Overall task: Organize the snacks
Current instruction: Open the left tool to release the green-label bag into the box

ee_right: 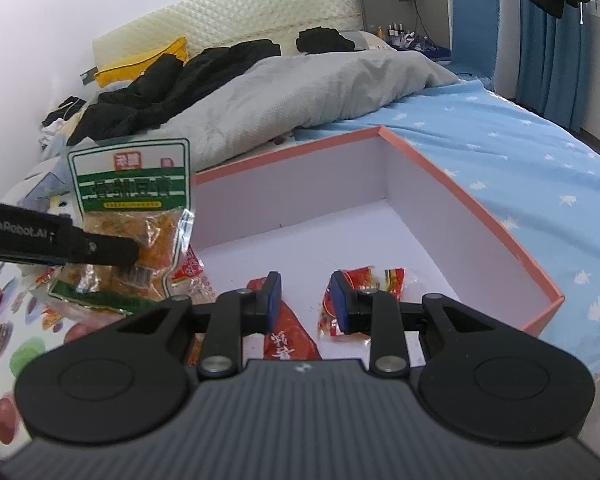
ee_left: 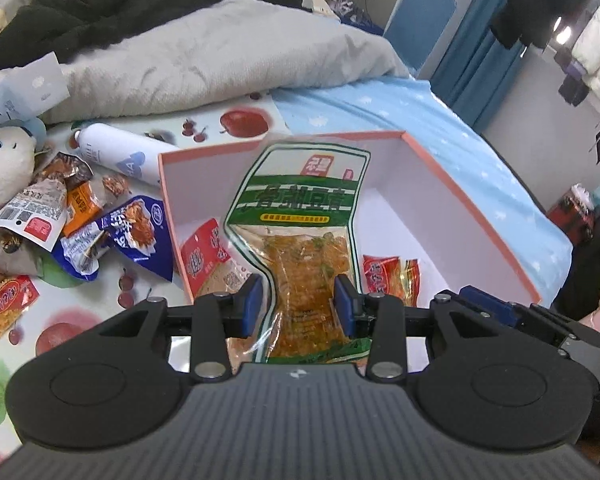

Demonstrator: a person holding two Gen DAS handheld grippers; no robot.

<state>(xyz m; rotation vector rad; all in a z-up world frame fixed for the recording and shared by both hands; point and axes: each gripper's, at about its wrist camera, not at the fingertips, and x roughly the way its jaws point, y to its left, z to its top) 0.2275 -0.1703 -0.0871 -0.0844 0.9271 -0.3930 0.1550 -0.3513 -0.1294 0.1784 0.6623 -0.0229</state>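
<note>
Pinching a green-labelled tofu snack packet [ee_left: 300,236] by its lower half, the left gripper [ee_left: 300,302] holds it upright above the near left edge of the pink-rimmed box [ee_left: 476,208]; its blue pads [ee_left: 345,304] press both sides of the clear pouch. The right gripper [ee_right: 305,300] hovers low over the box floor, jaws narrowly parted and holding nothing, with a red snack packet [ee_right: 290,334] lying beneath them and a second red packet [ee_right: 370,280] just beside. Loose snack packets [ee_left: 80,224] lie heaped on the fruit-print cloth [ee_left: 244,122] left of the box, near a white spray can [ee_left: 116,152]
</note>
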